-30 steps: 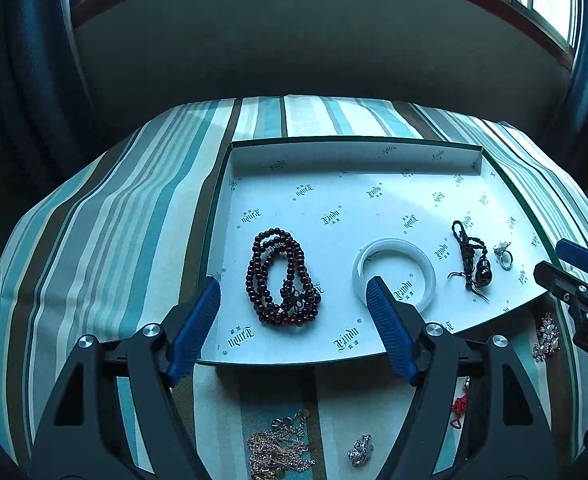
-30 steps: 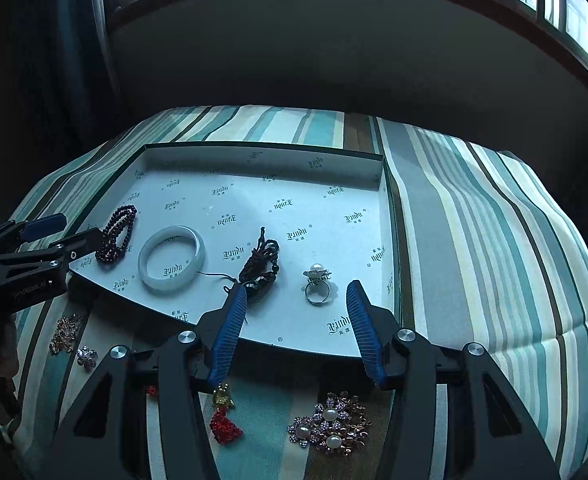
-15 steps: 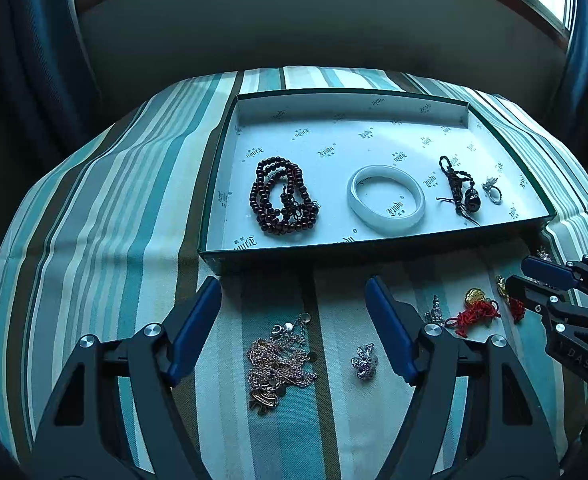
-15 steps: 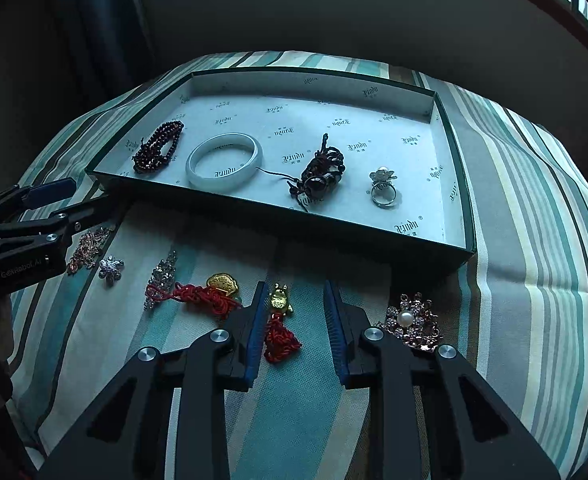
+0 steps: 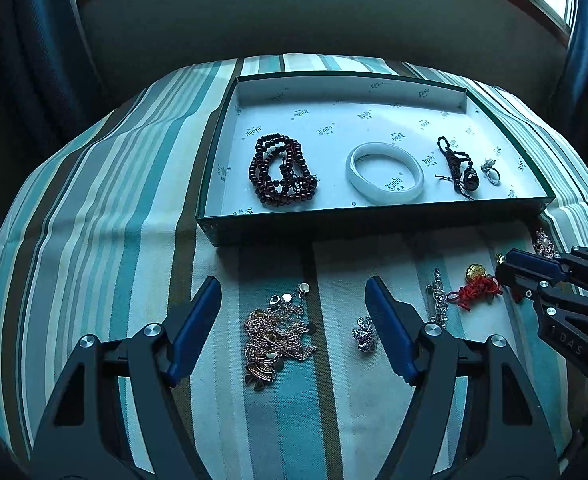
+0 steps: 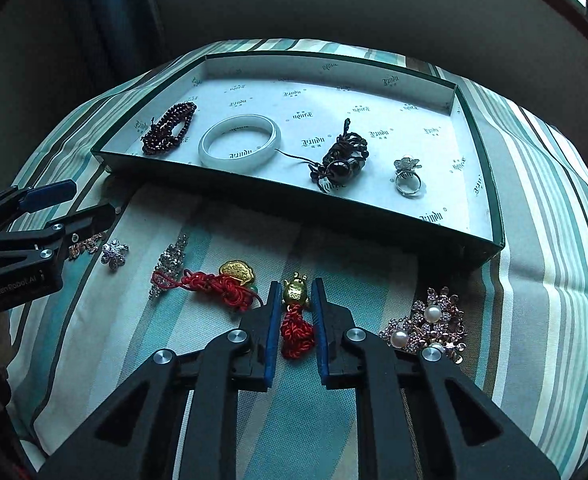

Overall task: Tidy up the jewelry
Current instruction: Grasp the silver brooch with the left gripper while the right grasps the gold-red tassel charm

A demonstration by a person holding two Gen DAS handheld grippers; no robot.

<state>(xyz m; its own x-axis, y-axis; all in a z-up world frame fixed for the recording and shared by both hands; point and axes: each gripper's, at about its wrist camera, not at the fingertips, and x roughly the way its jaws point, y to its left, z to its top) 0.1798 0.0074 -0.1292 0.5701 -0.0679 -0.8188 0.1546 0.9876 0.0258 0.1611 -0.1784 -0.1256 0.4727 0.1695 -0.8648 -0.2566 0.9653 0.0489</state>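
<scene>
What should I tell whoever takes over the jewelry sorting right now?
Right gripper: shut on the gold charm with red tassel, still on the striped cloth.
Left gripper: open, holding nothing, above the pink-gold chain necklace.
Done, in the tray: dark bead bracelet, white bangle, dark corded pendant, ring.
Left on the cloth: the necklace, small silver flower, crystal piece, gold charm on red knotted cord, pearl brooch.

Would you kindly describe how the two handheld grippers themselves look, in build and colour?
Both the left gripper and the right gripper are matte black linkage frames with triangular cut-outs, silver pivot bolts and flat blue finger pads. White lettering marks their sides. No cables or sleeves are visible.
</scene>
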